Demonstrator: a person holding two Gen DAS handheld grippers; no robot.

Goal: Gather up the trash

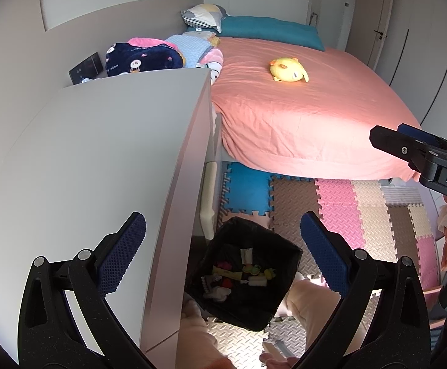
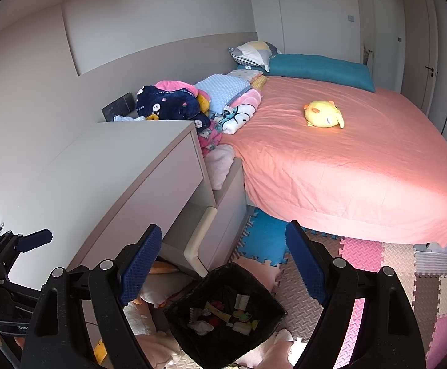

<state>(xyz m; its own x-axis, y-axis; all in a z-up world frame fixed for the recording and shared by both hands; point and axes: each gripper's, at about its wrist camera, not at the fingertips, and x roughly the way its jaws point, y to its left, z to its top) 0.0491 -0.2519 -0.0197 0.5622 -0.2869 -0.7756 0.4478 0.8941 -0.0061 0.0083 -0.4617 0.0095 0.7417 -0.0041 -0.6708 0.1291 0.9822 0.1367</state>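
A black-lined trash bin (image 1: 272, 295) (image 2: 266, 332) stands on the foam floor mat beside a white dresser (image 1: 100, 169) (image 2: 115, 166). Several small wrappers and scraps of trash (image 1: 241, 275) (image 2: 223, 313) lie at its bottom. My left gripper (image 1: 223, 246) hangs open above the bin and the dresser's corner, nothing between its blue pads. My right gripper (image 2: 223, 258) is open too, over the bin, also with nothing between its pads. Each gripper shows at the edge of the other's view: the right one (image 1: 408, 150) and the left one (image 2: 23, 243).
A bed with a salmon sheet (image 1: 300, 113) (image 2: 346, 169) carries a yellow plush toy (image 1: 288, 69) (image 2: 323, 113), pillows and folded blankets (image 1: 161, 52) (image 2: 192, 98). Coloured foam tiles (image 1: 361, 215) (image 2: 392, 276) cover the floor. A person's legs in pale trousers (image 1: 309, 304) stand by the bin.
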